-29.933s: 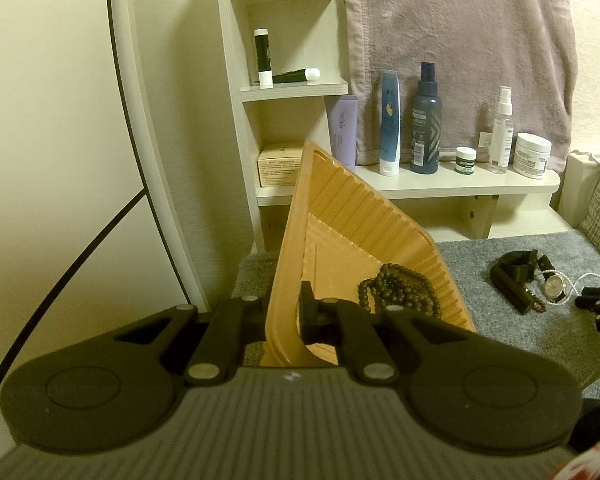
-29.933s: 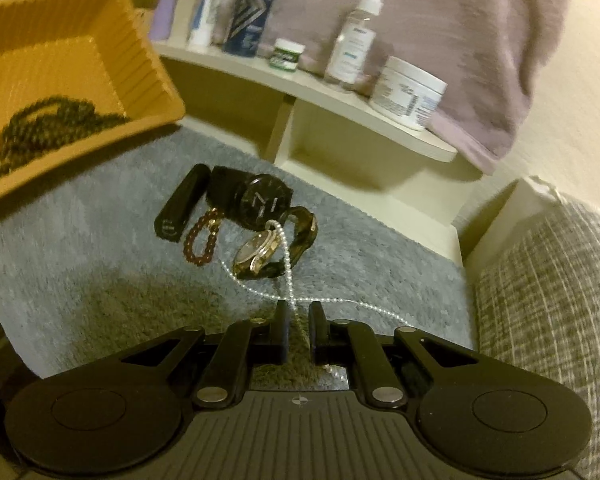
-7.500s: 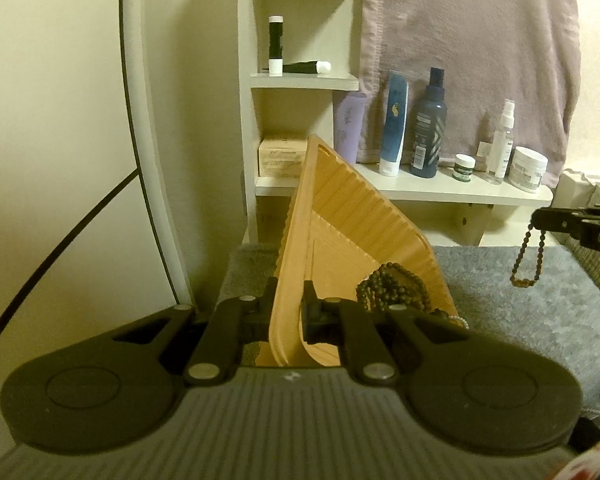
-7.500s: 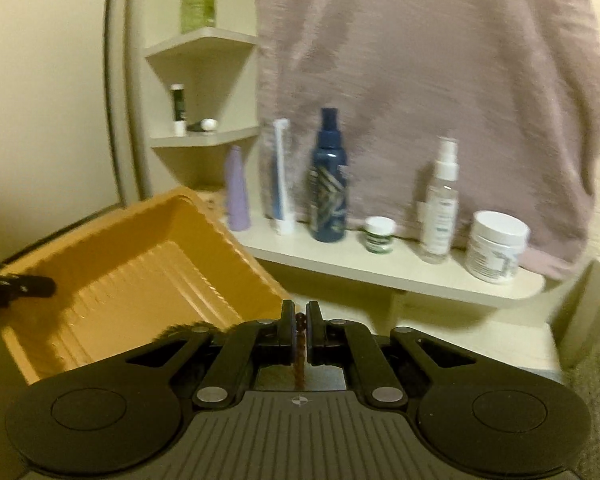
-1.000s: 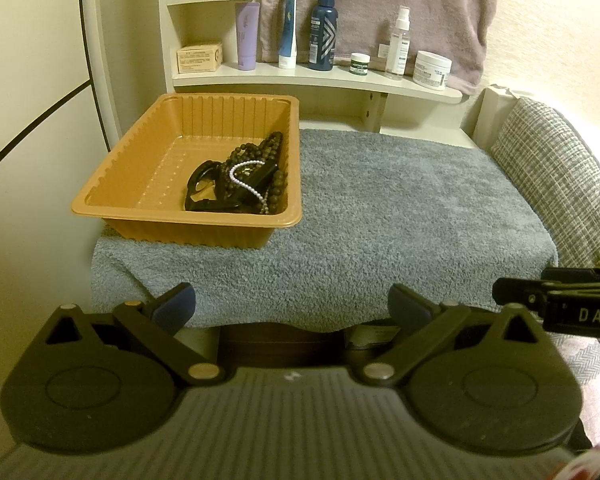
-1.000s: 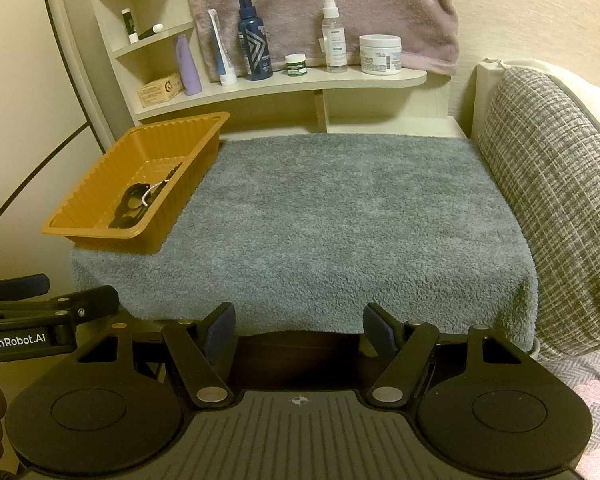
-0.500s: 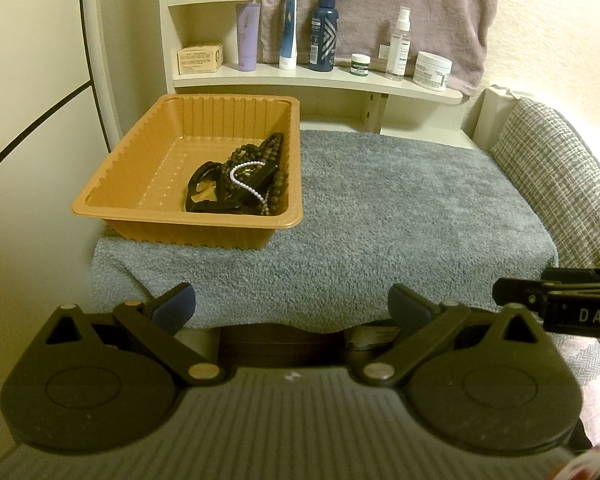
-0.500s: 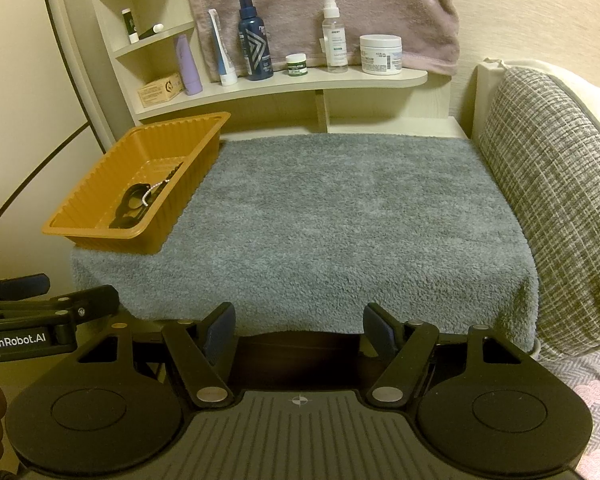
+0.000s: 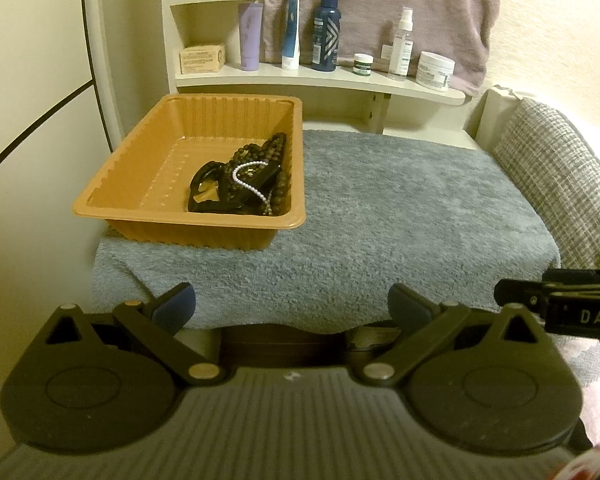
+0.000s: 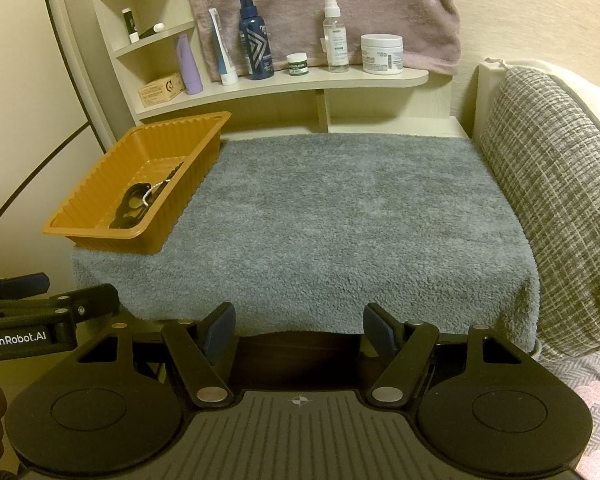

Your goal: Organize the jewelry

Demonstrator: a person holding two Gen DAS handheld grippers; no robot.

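Ahead of both sets of jaws lies the grey towel [image 10: 352,216] draped over the table, with no loose pieces showing on it. Beyond it a shelf [image 10: 300,80] carries bottles and jars under a hanging mauve cloth [image 10: 324,4].

The orange tray [image 9: 100,196] sits ahead and left of the jaws, at the towel's left edge, nearer the left pair. All the jewelry [image 9: 240,180] in view is heaped inside it against its right wall: dark bead strands, a black strap piece and a thin pearl chain [image 9: 252,184] draped over the top.

The left gripper [image 9: 292,308] has its jaws spread wide with nothing between them, short of the towel's near edge. The right gripper [image 10: 298,328] likewise stands open and empty.

Gathering looks finished; at most, tidying the pile within the tray could remain.
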